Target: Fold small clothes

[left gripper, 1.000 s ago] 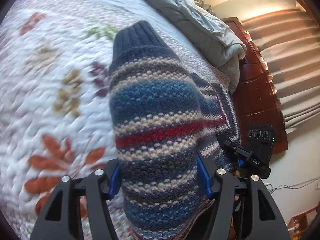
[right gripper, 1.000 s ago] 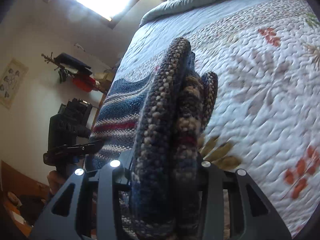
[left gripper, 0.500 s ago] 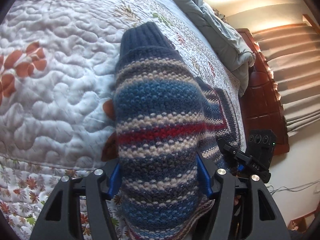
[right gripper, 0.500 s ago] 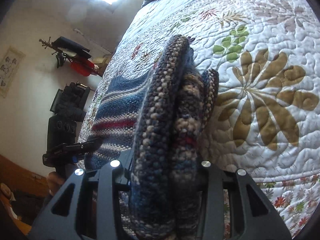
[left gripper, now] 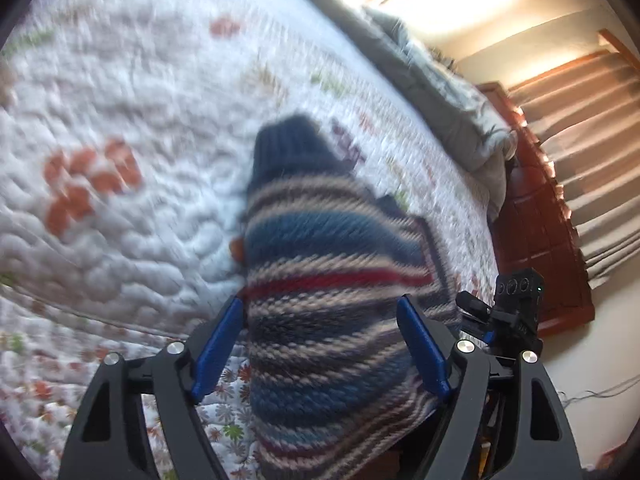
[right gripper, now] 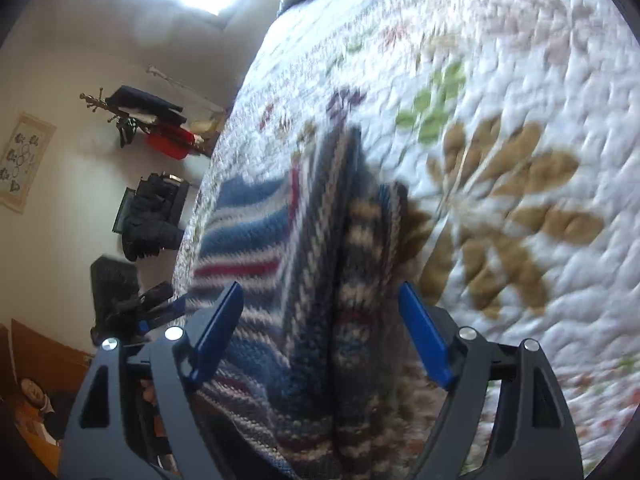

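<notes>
A small striped knit sweater [left gripper: 324, 272], blue, cream, grey and red with a navy cuff, lies over the near edge of a quilted bed. My left gripper [left gripper: 320, 340] has its blue-padded jaws spread wide, with the sweater's sleeve lying loose between them. My right gripper [right gripper: 320, 336] is likewise open, with folded layers of the sweater [right gripper: 332, 280] between its jaws. The right gripper also shows in the left wrist view [left gripper: 508, 312], at the sweater's far side. The left gripper also shows in the right wrist view [right gripper: 132, 304].
A white floral quilt [left gripper: 132, 184] covers the bed. A grey duvet [left gripper: 448, 92] is bunched at the headboard end, beside a wooden bedframe [left gripper: 536, 232] and curtains. A coat rack and dark bags [right gripper: 148, 208] stand by the wall.
Both grippers have opened and let go of the sweater, which has settled lower on the bed edge. Both views are blurred by motion.
</notes>
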A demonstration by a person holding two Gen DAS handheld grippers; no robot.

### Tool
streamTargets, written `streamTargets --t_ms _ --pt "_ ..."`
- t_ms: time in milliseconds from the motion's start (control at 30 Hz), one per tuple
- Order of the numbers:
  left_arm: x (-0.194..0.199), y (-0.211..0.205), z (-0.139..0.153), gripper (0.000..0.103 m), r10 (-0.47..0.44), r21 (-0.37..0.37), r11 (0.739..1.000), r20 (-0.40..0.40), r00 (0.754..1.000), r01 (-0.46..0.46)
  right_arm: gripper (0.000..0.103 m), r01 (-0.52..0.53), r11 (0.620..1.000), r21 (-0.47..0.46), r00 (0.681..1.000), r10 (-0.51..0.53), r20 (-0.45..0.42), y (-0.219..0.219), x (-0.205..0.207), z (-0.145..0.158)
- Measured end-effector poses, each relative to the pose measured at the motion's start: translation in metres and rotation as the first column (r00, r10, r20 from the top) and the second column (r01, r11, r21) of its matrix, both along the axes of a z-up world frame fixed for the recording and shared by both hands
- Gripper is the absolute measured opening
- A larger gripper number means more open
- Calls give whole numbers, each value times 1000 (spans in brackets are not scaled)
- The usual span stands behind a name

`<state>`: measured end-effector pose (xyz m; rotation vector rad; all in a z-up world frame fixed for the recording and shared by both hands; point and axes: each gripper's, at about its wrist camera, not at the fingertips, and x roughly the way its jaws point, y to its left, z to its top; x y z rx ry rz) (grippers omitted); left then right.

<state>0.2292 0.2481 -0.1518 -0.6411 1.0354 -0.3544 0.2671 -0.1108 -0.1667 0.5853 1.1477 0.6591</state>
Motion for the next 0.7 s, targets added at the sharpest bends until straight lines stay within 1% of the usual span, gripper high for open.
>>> streamTargets --t_ms 67,133,200,267,300,367,400,433,467,500,567,600,700 --pt "-18 -8 25 82 -1 -4 1000 88 996 1 81 22 1000 1 999 -22 37 -8 14 16" --pt "-35 -25 37 82 -31 -8 999 151 988 33 71 9 1000 -8 999 -9 43 -5 34 23" --pt "-48 -47 38 82 -66 -10 998 184 981 69 66 -18 1000 -7 1000 19 24 5 53 21" --pt "-55 -60 33 82 -77 -4 997 200 977 79 64 -38 999 -36 999 38 8 18 69 13" --pt "-59 -65 29 82 -79 -2 997 203 976 81 60 -50 998 -43 999 50 -2 23 74 9" --pt "-61 -68 19 82 -72 -23 997 196 978 78 40 -90 994 -63 996 89 -18 38 83 3" --pt "-62 -69 15 82 -59 -40 997 188 980 68 9 -114 990 -81 993 113 -12 45 86 4" --pt "-62 -67 7 82 -39 -61 997 174 984 50 10 -123 986 -113 992 126 21 49 86 11" --pt "-67 -66 4 82 -28 -78 996 170 985 42 10 -107 987 -122 988 119 97 48 82 24" --pt "-68 -64 -1 82 -19 -101 994 162 987 35 10 -91 990 -104 982 107 157 44 76 34" --pt "-72 -64 -8 82 -10 -119 992 156 988 29 9 -57 994 -98 972 77 221 36 69 39" --pt "-74 -64 -11 82 -10 -120 992 155 988 29 9 -45 993 -109 974 68 218 34 71 33" --pt "-74 -65 -18 82 -7 -115 993 150 989 24 11 -65 981 -185 993 82 82 38 85 -16"
